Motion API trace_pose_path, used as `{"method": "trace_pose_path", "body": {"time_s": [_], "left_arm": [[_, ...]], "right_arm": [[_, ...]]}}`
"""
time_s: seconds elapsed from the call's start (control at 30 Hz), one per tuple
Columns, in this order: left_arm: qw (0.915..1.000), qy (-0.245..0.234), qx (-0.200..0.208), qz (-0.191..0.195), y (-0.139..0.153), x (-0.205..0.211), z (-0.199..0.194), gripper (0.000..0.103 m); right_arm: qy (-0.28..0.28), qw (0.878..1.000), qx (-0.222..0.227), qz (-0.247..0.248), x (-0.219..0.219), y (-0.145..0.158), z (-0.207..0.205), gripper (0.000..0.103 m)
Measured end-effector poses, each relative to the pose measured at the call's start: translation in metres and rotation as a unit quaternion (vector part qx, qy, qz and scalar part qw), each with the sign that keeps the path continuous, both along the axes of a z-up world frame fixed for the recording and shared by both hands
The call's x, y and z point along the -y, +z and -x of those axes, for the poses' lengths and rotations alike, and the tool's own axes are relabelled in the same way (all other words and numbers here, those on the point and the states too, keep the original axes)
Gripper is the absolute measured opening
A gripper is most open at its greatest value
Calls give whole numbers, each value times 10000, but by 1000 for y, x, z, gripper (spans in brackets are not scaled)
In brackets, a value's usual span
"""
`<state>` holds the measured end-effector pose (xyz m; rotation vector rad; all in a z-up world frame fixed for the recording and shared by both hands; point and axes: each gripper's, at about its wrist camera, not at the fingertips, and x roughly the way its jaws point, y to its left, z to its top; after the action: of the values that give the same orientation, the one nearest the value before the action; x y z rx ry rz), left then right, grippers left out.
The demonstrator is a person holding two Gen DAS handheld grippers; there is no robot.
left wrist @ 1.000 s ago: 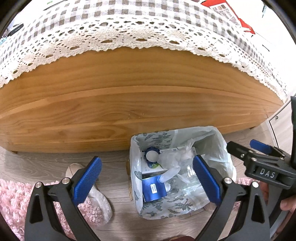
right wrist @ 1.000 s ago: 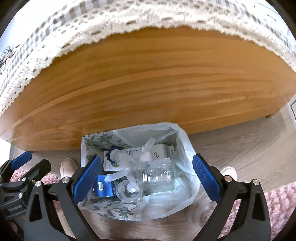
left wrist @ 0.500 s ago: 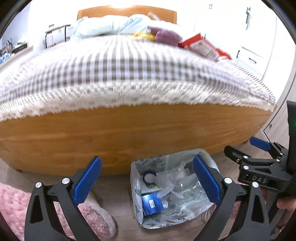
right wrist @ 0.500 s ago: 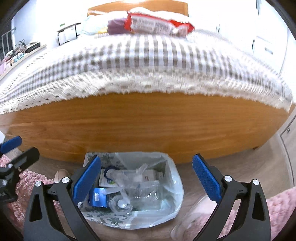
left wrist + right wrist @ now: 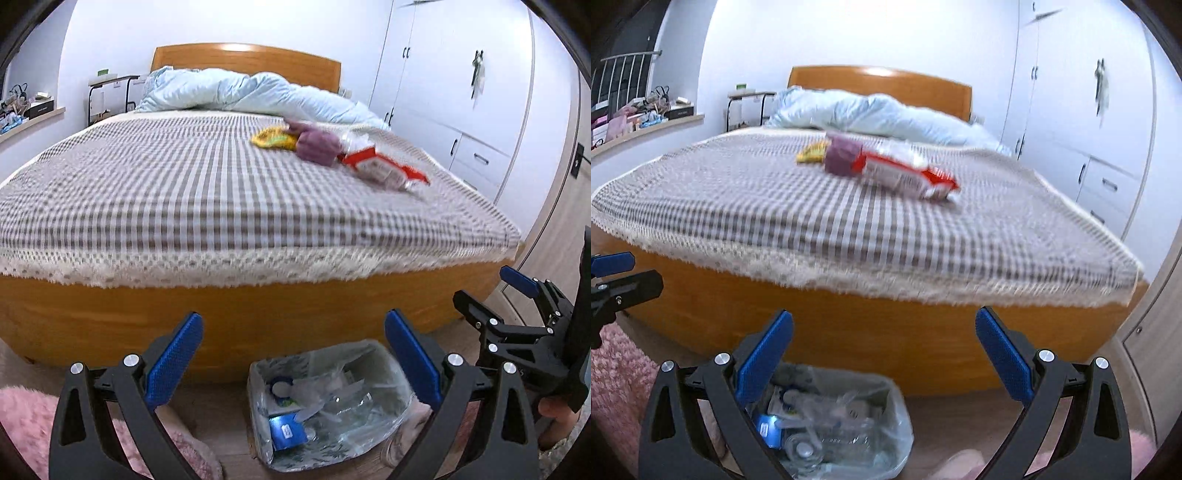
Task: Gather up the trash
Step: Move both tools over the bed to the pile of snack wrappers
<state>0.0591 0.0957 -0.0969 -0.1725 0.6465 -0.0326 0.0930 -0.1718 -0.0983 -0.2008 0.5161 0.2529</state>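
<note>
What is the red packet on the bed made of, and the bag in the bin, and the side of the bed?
The red packet looks like thin shiny plastic film: it is crinkled and glints, though blurred. The bin bag seems thin clear plastic, since the trash shows through it. The bed side looks like smooth varnished wood, orange-brown with faint grain.

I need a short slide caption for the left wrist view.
Open left gripper above lined trash bin, facing three wrappers on the checkered bed.
</note>
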Motion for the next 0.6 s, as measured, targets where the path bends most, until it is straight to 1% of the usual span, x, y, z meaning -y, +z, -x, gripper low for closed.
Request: {"method": "trace_pose_path", "body": {"time_s": [0.23,0.3,0.4,0.53,0.6], "left_arm": [[9990,-82,446,-23,30,2,-8,96],[9985,-130,535,44,36,1,-14,95],[9977,-151,658,5,45,3,-27,95],[9957,-170,916,-23,62,5,-43,95],[9934,-173,1130,-22,72,6,-49,95]], "right_arm": [[-144,9987,410,-262,14,29,-13,95],[-208,9975,571,-353,17,34,-17,95],[-232,9956,790,-456,21,43,-30,95],[-159,9933,980,-587,20,57,-44,95],[-121,9921,1048,-682,20,64,-53,95]]}}
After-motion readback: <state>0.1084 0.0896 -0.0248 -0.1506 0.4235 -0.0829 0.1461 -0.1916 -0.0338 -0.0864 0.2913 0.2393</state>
